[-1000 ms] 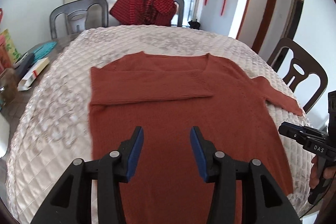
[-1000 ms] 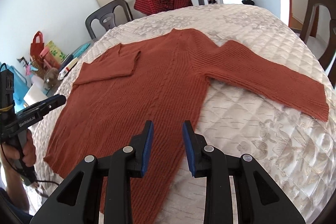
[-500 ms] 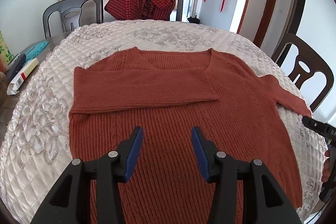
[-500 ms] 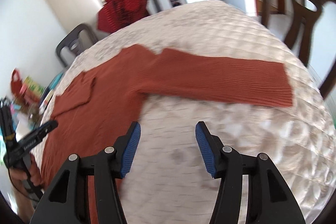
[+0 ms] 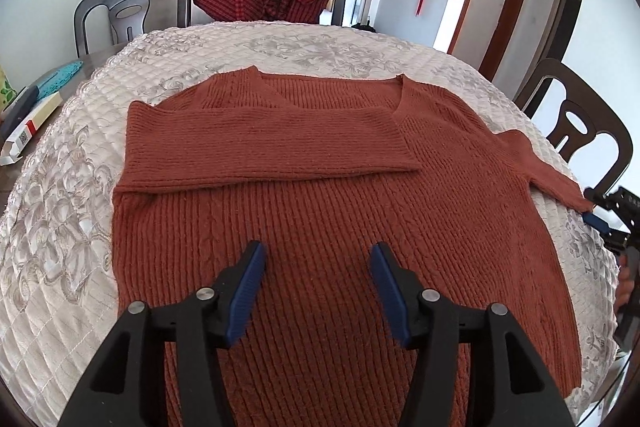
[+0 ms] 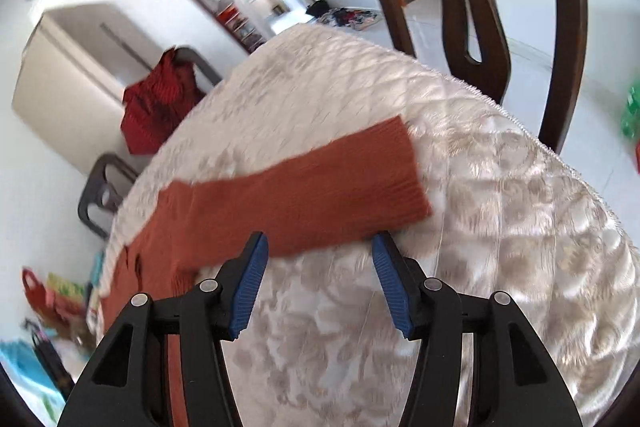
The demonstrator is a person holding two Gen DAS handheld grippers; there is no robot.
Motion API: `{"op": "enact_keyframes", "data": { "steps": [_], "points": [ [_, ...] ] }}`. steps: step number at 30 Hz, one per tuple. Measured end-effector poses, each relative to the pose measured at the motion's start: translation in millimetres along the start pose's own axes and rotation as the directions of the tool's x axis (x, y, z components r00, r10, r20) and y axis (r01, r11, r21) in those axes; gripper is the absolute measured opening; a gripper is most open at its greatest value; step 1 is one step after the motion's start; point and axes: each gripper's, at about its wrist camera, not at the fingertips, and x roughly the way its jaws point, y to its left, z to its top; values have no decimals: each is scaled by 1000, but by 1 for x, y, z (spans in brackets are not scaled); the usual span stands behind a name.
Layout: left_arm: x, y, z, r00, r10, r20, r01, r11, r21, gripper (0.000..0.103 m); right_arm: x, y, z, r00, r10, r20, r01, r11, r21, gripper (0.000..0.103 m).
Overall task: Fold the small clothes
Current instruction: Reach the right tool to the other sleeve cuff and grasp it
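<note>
Sweater [image 5: 320,211] lies flat beneath the left claw [image 5: 317,291], whose empty jaws are opening, neckline pointing away. Its outstretched sleeve [image 6: 320,195] runs crosswise just ahead of the right claw [image 6: 318,281], which is spread and empty.

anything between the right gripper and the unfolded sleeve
Nothing: right wrist view shows only bare quilted cover before the right gripper, whose open jaws frame the sleeve.

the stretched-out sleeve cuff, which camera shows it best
The right wrist view. The cuff lies whole and close on the quilted cover, just beyond the open right gripper, though a little blurred. In the left wrist view the same cuff is only a small strip at the far right edge, next to the right gripper.
</note>
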Motion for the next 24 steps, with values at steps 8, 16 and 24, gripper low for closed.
{"op": "enact_keyframes", "data": {
  "steps": [8,16,24],
  "points": [
    [0,2,0,1000,-8,1,8,1000,-8,58,14,-6,22,999,-28,38,25,996,82,10],
    [0,2,-1,1000,-10,0,10,1000,-6,60,5,96,28,978,201,56,-188,965,-183,10],
    [-7,8,6,996,-94,-1,94,993,-73,60,66,198,-41,910,310,-275,-400,829,-390,10]
  ]
}}
